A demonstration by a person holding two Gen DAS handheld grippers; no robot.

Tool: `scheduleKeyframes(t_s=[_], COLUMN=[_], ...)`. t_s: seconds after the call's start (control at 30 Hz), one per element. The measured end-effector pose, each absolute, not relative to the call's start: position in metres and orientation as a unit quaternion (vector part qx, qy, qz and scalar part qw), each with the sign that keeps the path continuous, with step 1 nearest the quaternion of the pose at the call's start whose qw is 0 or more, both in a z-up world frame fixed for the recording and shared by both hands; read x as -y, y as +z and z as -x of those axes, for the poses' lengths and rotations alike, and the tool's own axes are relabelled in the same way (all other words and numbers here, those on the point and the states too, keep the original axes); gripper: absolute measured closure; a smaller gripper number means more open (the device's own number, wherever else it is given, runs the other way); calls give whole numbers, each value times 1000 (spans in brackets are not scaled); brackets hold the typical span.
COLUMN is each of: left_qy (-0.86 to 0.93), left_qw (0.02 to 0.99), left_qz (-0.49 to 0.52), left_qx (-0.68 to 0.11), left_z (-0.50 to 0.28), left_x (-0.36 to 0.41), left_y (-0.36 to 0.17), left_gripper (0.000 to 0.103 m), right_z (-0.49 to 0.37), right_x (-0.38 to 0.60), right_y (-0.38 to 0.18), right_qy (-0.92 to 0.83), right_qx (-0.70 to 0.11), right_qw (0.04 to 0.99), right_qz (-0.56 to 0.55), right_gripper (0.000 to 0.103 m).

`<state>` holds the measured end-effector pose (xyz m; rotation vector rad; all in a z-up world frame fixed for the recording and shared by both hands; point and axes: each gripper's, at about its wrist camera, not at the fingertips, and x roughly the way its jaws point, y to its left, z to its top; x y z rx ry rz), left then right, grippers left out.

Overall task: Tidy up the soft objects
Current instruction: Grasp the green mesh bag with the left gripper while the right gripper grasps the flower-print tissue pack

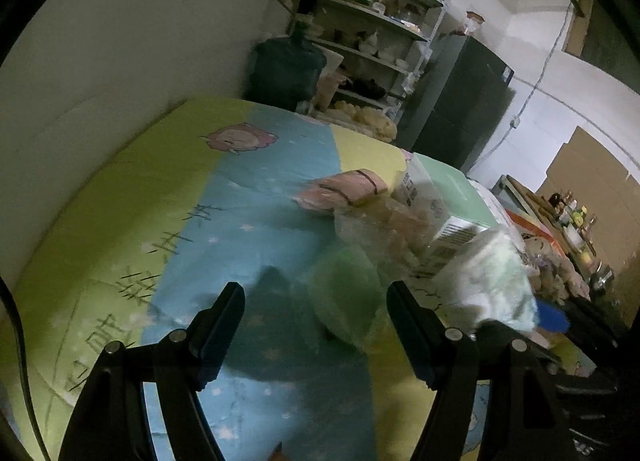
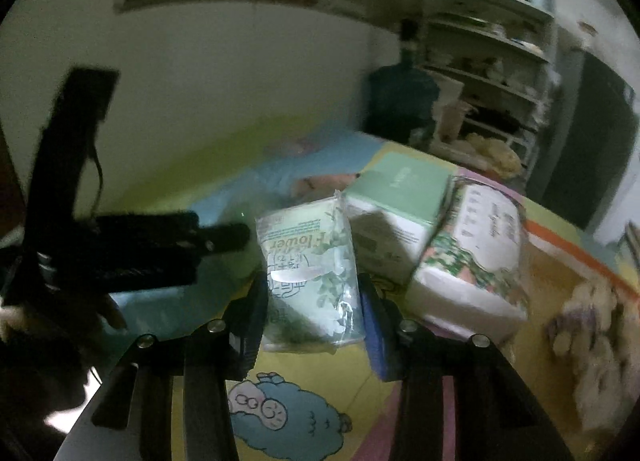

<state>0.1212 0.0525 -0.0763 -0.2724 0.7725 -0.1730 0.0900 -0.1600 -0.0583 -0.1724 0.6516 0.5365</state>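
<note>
The right hand-held gripper (image 2: 314, 313) squeezes the soft, light tissue pack (image 2: 310, 273) around its middle, beside the green box (image 2: 396, 197). The left hand-held gripper (image 1: 316, 325) gapes apart, holding nothing.

The left wrist camera sits low over the bed (image 1: 120, 221), looking along it toward the far shelves (image 1: 372, 33) and water jug (image 1: 286, 69). The right wrist camera looks the same way from nearer the bed's right side, close to the green box (image 2: 400, 189). Both views share the shelves, jug and box.
</note>
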Motion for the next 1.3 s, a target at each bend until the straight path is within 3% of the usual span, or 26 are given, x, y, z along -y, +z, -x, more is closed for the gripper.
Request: scheduleKeyframes(t_s=[0.27, 0.33, 0.43, 1.3], left_qy=[-93, -88, -88, -82], left_qw=[901, 904, 904, 938], left_qz=[141, 139, 143, 110], left_qx=[-399, -395, -392, -320], left_z=[-136, -136, -135, -91], left_x=[-42, -40, -40, -29], left_y=[-86, -87, -86, -39], left_gripper=[35, 40, 57, 61], right_z=[-73, -71, -71, -52], right_x=[186, 189, 193, 212], right_y=[-53, -56, -59, -43], right_qy=[247, 248, 249, 247], right_qx=[-307, -309, -314, -275], right_qw=[919, 918, 916, 928], right_qz=[3, -11, -26, -53], right_gripper=[59, 59, 59, 59])
